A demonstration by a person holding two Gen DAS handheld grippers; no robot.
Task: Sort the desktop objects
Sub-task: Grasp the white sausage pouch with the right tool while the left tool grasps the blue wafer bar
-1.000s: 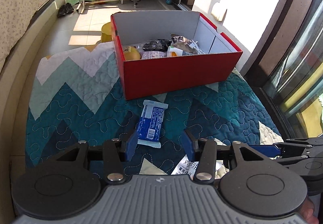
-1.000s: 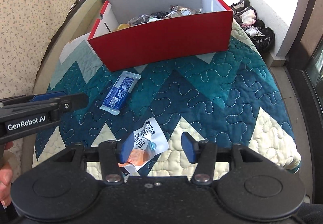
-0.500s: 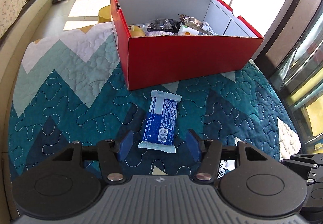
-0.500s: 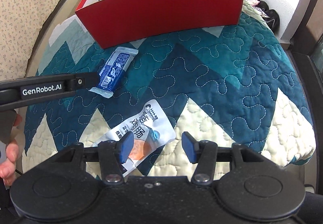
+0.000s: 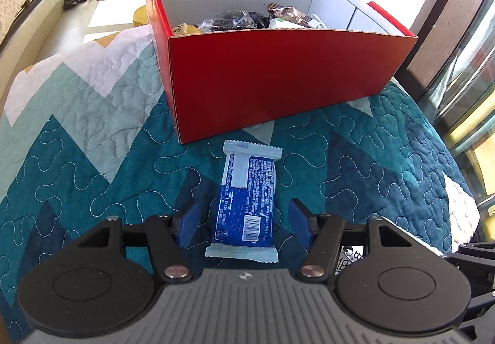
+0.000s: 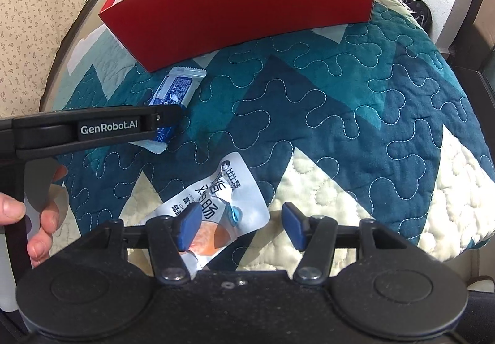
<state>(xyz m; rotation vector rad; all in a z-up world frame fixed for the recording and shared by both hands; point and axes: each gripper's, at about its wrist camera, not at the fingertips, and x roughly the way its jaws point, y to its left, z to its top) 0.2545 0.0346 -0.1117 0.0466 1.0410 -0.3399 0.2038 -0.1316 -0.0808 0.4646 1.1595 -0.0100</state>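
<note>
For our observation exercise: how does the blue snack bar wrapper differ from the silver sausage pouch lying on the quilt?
The blue snack bar wrapper is a narrow rectangle; the silver sausage pouch is broader with rounded corners. The wrapper lies close to the red box; the pouch lies farther from it. The wrapper sits between the opening left gripper; the pouch is partly under the opening right gripper. Both lie flat, ungripped.

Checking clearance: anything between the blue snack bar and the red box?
Nothing: bare quilt between blue snack bar and red box, clearest in the left wrist view.
</note>
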